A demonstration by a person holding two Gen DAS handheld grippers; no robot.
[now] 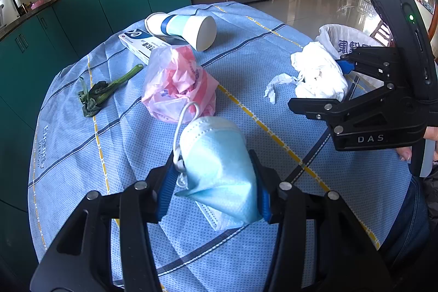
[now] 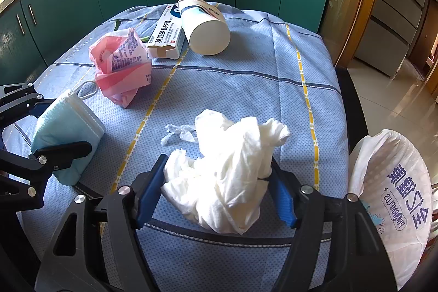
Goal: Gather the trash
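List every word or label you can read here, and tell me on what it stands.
"DAS": body of the right tool.
"PHARMPLUS" and "全亿健康": white plastic bag.
"莫匹罗星软膏": medicine box; its smaller lines are unreadable.
Pink bag: print too small to read.
Tablecloth: edge print too blurred to read.

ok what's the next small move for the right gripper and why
Probably close the right gripper on the crumpled tissue: it sits loosely between the pads, seemingly not yet pinched, and the white plastic bag waits just to its right. The left gripper holds the face mask.
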